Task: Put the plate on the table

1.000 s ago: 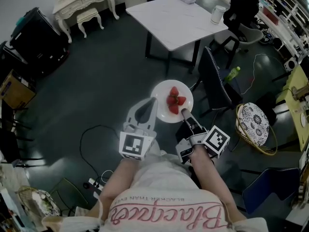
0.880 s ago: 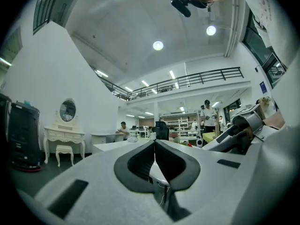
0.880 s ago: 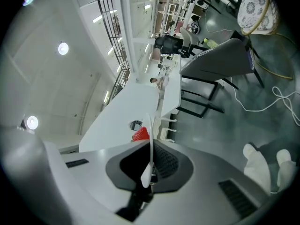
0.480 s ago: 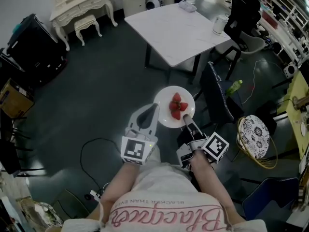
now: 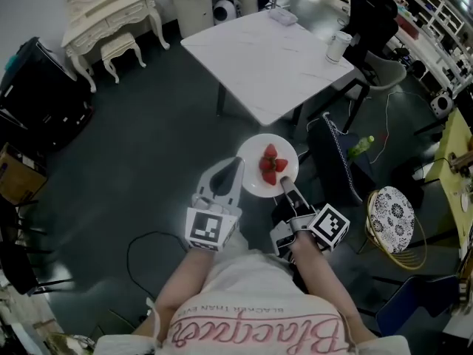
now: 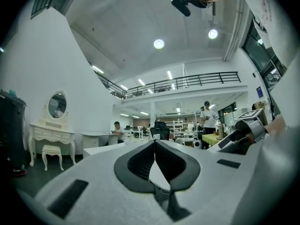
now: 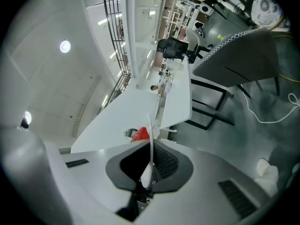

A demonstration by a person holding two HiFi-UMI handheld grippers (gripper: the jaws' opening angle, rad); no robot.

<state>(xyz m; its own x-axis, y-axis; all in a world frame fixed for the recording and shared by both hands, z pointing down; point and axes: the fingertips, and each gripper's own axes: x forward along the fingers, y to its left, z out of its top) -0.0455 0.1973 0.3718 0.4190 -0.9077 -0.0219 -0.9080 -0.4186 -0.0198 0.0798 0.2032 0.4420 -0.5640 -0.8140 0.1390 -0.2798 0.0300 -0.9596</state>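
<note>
A person stands on a dark floor (image 5: 148,139), seen from above, holding a gripper in each hand. Between them they carry a round white plate (image 5: 251,177) with a few red strawberries (image 5: 270,164) on it. The plate is in the air over the floor, level, just short of the near corner of a white table (image 5: 259,50). It is not on the table.

The right gripper (image 5: 284,183) is clamped on the plate's near rim. In the right gripper view, the plate's edge (image 7: 151,135) runs as a thin white line between the dark pads (image 7: 166,161), with a strawberry (image 7: 140,134) just beyond.

The left gripper (image 5: 236,163) meets the plate's left rim. In the left gripper view, its jaws are drawn together at the tips, with a white sliver, apparently the plate's rim (image 6: 157,173), between the pads.

A white cup (image 5: 338,46) stands near the table's right edge. A black chair (image 5: 334,161) stands just right of the plate, with a green bottle (image 5: 359,146) on the floor beyond it. A cream dressing table (image 5: 111,9) stands against the far wall, well apart from the white table.
</note>
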